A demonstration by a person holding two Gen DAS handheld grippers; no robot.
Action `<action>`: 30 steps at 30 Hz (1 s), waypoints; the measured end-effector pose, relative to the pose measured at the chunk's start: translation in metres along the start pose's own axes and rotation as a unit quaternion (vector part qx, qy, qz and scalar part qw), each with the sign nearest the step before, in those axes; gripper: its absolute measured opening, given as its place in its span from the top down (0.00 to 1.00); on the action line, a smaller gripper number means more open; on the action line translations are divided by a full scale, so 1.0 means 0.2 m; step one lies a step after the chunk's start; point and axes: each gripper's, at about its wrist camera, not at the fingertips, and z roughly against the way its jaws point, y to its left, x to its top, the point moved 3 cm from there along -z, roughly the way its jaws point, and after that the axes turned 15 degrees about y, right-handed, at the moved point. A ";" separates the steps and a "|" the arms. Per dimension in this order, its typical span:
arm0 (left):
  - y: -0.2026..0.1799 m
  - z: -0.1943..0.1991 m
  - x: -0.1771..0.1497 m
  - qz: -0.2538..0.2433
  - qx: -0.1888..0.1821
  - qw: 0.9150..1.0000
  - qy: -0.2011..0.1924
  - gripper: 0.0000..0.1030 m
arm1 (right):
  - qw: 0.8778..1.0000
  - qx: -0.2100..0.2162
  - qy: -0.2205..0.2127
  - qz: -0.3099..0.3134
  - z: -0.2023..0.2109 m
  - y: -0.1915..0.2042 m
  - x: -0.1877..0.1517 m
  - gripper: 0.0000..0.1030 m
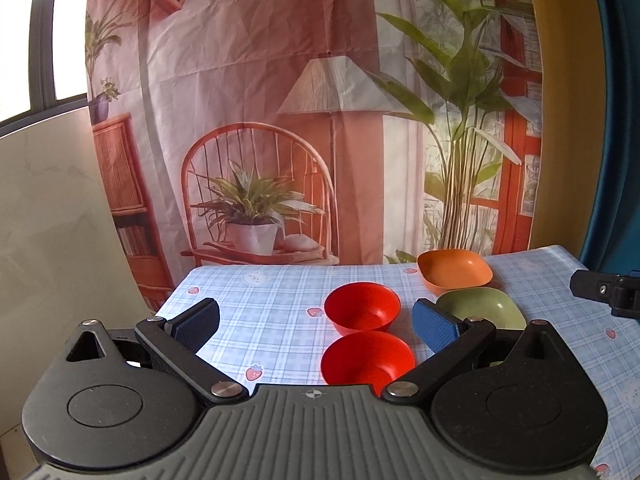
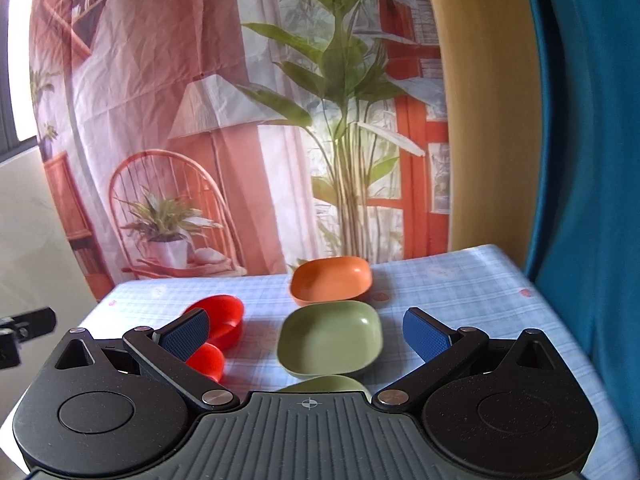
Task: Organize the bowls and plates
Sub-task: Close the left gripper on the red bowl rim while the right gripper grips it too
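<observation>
Nothing looks sorted yet: every dish sits loose on the checked worktop (image 1: 260, 308), none stacked. Two round red bowls stand close together on the left, the far red bowl (image 1: 362, 306) and the near red bowl (image 1: 367, 358). To their right lie the orange dish (image 2: 331, 279), the green dish (image 2: 330, 339) and a second green dish (image 2: 324, 383), only its rim showing. The left claw (image 1: 316, 326) and right claw (image 2: 306, 334) both hover wide apart, holding nothing. Stacking like with like seems to be all that remains.
</observation>
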 end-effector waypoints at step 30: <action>0.08 -0.60 -0.33 0.026 -0.067 0.989 0.129 0.01 | 0.997 -0.011 0.062 0.032 -0.50 0.04 -0.33 0.00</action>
